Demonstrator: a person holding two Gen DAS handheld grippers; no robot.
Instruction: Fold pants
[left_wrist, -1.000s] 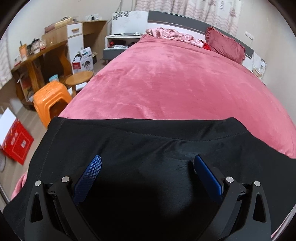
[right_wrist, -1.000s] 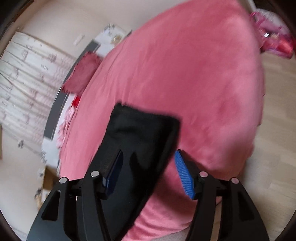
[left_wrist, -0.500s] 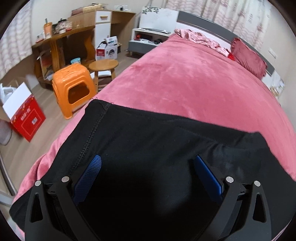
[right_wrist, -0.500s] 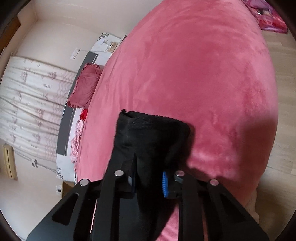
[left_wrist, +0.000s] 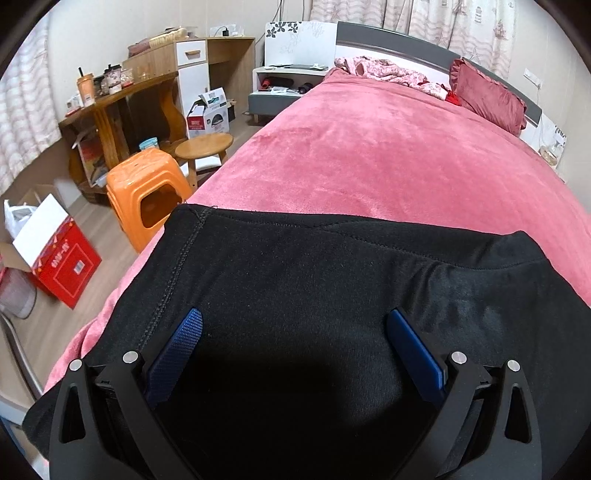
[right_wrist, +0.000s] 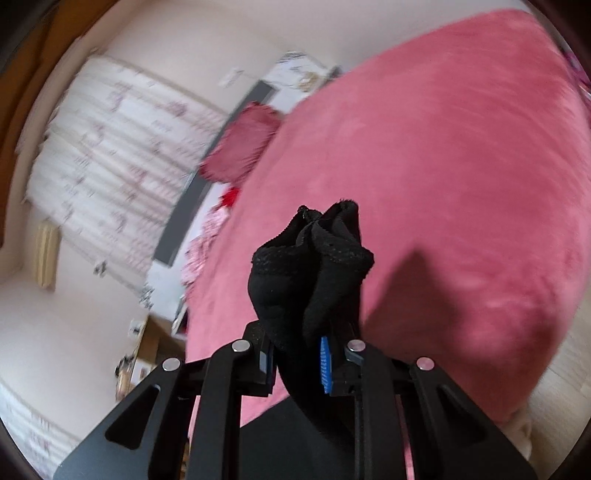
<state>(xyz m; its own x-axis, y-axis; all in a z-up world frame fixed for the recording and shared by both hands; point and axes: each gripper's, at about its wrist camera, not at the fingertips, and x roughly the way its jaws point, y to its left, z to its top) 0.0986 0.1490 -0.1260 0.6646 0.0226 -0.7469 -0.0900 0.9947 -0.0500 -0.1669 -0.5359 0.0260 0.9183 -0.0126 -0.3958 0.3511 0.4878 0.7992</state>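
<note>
1. The right gripper (right_wrist: 297, 363) has its jaws clenched on a bunched end of the black pants (right_wrist: 314, 258); the gathered fabric rises out of the narrow gap, and its stitched, ribbed edge shows at the top, lifted above the bed (right_wrist: 461, 166).
2. The left gripper (left_wrist: 293, 343) has its jaws spread wide, grasping nothing. Its blue pads (left_wrist: 177, 350) sit low over the flat part of the pants (left_wrist: 314, 295); whether they touch the cloth I cannot tell from this angle.
3. The pants lie spread across the near end of the pink bed (left_wrist: 369, 155), the hemmed edge running side to side, a side seam at the left.
4. Judging by this, the fold is only starting: one end is gathered and raised, no finished crease shows, and carrying that end over the flat part remains.
5. An orange stool (left_wrist: 147, 192) stands on the floor beside the bed.
</note>
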